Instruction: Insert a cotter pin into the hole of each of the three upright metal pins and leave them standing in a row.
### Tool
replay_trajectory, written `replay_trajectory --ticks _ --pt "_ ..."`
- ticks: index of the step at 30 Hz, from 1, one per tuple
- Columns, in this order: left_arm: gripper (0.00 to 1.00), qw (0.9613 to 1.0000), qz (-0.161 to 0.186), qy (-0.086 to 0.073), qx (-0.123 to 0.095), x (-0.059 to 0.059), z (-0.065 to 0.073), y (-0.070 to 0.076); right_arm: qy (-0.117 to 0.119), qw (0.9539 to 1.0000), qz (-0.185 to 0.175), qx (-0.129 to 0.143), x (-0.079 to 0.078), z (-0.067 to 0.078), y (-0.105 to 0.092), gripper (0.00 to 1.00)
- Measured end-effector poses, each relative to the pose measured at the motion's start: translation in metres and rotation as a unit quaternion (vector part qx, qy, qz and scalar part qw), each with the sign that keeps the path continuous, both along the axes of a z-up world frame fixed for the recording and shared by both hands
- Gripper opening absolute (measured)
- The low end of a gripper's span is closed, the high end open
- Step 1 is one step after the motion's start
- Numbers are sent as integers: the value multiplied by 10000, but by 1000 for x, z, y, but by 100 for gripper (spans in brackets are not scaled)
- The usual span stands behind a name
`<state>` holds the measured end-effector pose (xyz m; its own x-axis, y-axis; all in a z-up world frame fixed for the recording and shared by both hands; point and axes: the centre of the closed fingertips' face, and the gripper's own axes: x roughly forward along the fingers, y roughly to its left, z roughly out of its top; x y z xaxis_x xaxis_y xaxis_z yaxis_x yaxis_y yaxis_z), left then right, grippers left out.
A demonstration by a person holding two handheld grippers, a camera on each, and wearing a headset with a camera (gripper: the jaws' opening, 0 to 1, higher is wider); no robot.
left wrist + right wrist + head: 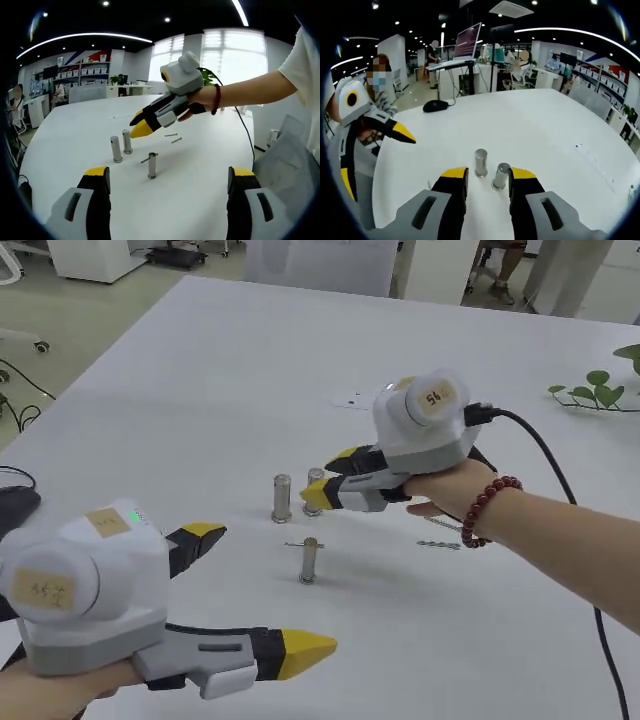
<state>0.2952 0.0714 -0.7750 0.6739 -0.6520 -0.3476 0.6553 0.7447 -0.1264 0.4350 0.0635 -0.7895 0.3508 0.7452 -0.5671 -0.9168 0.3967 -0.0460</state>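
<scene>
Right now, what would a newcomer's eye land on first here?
The right gripper reaches out over the white table. In its own view one bare pin shows between its open jaws, with a second bare pin just beside it. Nearer the person, a third pin stands apart with a cotter pin through it. The left gripper hangs open at lower left.

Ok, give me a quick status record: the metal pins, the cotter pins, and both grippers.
front steel cylinder pin: upright, thin wire cotter pin through its top
two back steel pins: upright, side by side, no cotter pin seen in them
loose cotter pins: two, lying on the white table
right gripper: open, tips at one back pin
left gripper: open, empty
</scene>
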Motion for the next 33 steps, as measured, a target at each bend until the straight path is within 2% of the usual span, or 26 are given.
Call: replay_trajectory --ticks 7,9,19,33 --pt "95 10000 45 -4 -8 1 0 1 134 9995 -189 195 11 -9 1 32" --pt "95 10000 58 -8 -32 1 0 1 157 9994 -182 257 19 -15 3 31" --pt "92 10000 61 18 -40 3 -2 3 113 9995 27 308 19 -20 11 25" --pt "89 10000 53 21 -13 6 -3 7 29 9996 34 273 23 -21 13 15"
